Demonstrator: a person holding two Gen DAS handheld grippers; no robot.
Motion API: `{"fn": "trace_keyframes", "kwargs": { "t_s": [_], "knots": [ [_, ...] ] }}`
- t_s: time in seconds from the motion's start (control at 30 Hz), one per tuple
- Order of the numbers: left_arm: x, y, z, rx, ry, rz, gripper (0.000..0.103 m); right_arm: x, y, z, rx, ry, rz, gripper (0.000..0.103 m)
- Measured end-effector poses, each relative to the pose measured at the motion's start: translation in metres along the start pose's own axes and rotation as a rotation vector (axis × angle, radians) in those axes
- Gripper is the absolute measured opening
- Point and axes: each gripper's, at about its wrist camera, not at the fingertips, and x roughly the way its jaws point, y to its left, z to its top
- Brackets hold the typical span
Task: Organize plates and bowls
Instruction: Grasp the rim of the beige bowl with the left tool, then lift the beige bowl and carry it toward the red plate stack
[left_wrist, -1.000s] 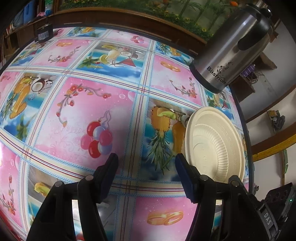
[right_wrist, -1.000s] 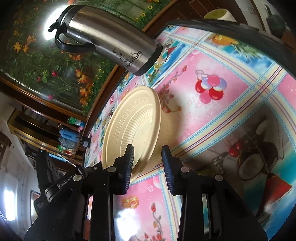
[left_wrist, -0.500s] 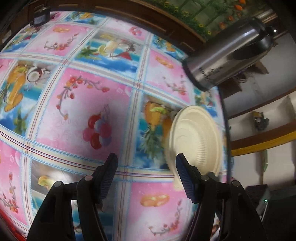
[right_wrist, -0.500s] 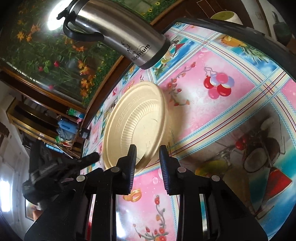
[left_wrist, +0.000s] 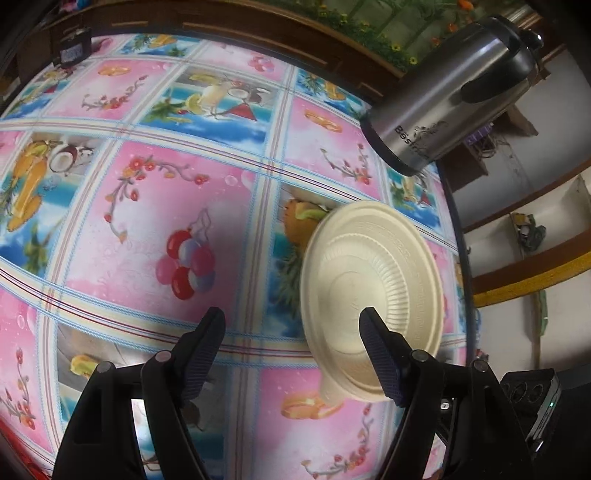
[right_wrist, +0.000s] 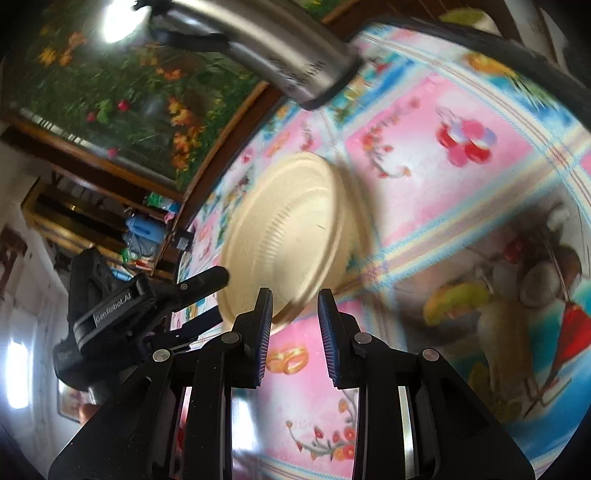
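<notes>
A round worktop (left_wrist: 155, 229) under a glossy pink-and-blue cloth printed with balloons, fruit and flowers fills both views, with a flower mural and wooden shelving behind it. Near the steel flask (left_wrist: 454, 96) that stands at the far rim is a single cream disposable plate (left_wrist: 373, 280), its near edge seemingly raised off the cloth on the side away from the flask. The right claw (right_wrist: 295, 325) has its jaws narrow, with the plate's near rim just at or beyond their tips; blur leaves me unable to tell whether the pads press it. The left claw (left_wrist: 291, 354) has just been opening and stands wide, with nothing clamped, its right-hand finger overlapping the plate in view. No bowl, stack or rack shows, so organizing looks barely started: this plate still needs a destination. The flask sits close behind the plate and could be knocked; a small dark box (left_wrist: 74, 51) lies well away across the worktop from the flask.
</notes>
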Motion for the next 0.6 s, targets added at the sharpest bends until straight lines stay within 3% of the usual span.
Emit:
{"fn": "trace_keyframes", "kwargs": {
  "t_s": [0.1, 0.13, 0.17, 0.37, 0.47, 0.6],
  "knots": [
    [0.0, -0.001, -0.001, 0.007, -0.015, 0.012, 0.073, -0.001, -0.014, 0.004, 0.08, 0.012, 0.036, 0.038],
    [0.0, -0.001, -0.001, 0.009, -0.02, 0.014, 0.064, -0.003, -0.017, 0.004, 0.093, 0.002, 0.036, 0.041],
    [0.0, -0.001, -0.002, 0.01, -0.024, 0.013, 0.053, -0.005, -0.018, 0.004, 0.097, -0.008, 0.038, 0.041],
    [-0.001, -0.002, -0.002, 0.018, -0.037, 0.009, 0.027, -0.008, -0.011, 0.002, 0.067, -0.054, 0.056, 0.042],
    [-0.001, -0.003, -0.002, 0.026, -0.041, -0.004, 0.016, -0.008, -0.011, 0.002, 0.056, -0.088, 0.026, 0.042],
    [0.002, -0.006, -0.003, 0.04, -0.039, -0.005, 0.01, -0.007, -0.01, 0.004, 0.022, -0.113, 0.015, 0.042]
  ]
}}
